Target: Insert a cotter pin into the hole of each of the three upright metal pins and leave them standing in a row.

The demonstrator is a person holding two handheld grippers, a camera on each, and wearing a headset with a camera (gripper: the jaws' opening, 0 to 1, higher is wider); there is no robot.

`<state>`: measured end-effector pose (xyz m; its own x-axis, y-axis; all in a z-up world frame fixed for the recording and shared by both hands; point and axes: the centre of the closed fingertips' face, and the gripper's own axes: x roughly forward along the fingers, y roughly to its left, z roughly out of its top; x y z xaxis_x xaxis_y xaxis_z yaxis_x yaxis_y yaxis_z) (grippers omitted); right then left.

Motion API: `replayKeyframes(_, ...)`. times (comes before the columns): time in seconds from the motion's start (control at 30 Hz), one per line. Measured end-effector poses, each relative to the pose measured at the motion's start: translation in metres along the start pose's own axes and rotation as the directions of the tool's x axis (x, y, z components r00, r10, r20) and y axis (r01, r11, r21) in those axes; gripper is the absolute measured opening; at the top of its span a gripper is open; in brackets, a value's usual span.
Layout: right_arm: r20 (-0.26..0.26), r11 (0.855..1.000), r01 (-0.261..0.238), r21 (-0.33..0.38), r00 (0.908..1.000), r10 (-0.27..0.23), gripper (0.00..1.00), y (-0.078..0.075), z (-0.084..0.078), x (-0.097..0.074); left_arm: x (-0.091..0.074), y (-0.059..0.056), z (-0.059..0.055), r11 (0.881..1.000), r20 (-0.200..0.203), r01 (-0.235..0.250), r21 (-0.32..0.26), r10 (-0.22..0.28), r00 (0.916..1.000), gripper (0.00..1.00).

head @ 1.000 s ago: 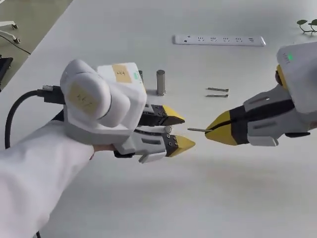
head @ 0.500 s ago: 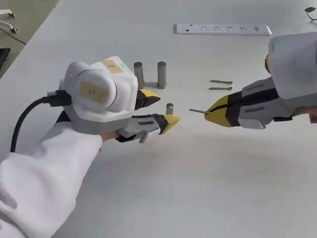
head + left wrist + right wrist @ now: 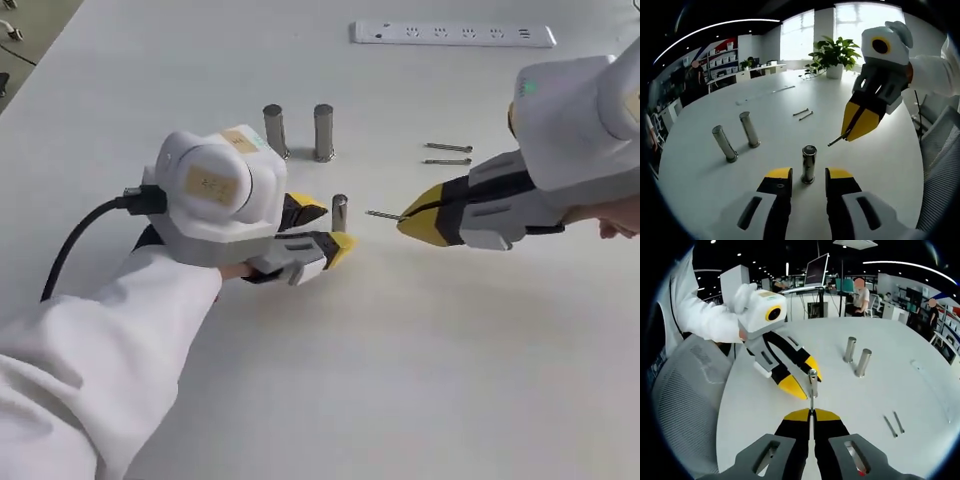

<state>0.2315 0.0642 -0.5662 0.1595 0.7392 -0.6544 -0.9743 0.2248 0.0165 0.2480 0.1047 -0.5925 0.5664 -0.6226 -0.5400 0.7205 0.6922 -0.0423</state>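
Left gripper [image 3: 334, 224], jaws spread, flanks an upright pin [image 3: 340, 210] on the tabletop [image 3: 420, 350]. Right gripper [image 3: 404, 222] pinches a cotter pin [image 3: 384, 215], aimed at it!

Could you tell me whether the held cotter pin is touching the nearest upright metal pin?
Apart: the head view shows a gap between the cotter pin and the metal pin.

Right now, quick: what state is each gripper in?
Left gripper: open, one jaw on either side of the upright metal pin.
Right gripper: shut on a cotter pin, which points toward that metal pin.
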Motion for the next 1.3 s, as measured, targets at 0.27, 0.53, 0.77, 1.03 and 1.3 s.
replayKeyframes(0.27, -0.003, 1.0, -0.008, 0.002, 1.0, 0.008, 0.0, -0.002, 0.002, 0.004, 0.004, 0.0, 0.002, 1.0, 0.022, -0.001, -0.031, 0.001, 0.9998, 0.13)
replayKeyframes(0.53, 0.004, 1.0, -0.013, -0.007, 0.9999, 0.013, 0.0, -0.002, 0.009, 0.008, 0.005, -0.001, 0.004, 0.999, 0.033, 0.012, -0.04, -0.011, 0.9994, 0.08)
replayKeyframes(0.77, 0.011, 1.0, -0.01, -0.009, 0.9999, 0.01, 0.0, -0.003, 0.015, 0.012, 0.005, -0.001, 0.004, 0.999, 0.03, -0.004, -0.041, 0.005, 0.9995, 0.07)
replayKeyframes(1.03, 0.004, 1.0, -0.006, -0.019, 1.0, 0.006, 0.0, -0.003, 0.016, 0.015, 0.006, -0.001, 0.003, 0.998, 0.033, -0.05, -0.026, 0.051, 0.9982, 0.07)
replayKeyframes(1.3, -0.011, 0.999, -0.002, -0.041, 0.9999, 0.002, 0.0, -0.006, 0.017, 0.022, 0.006, 0.001, 0.003, 0.997, 0.041, -0.067, -0.034, 0.068, 0.9968, 0.07)
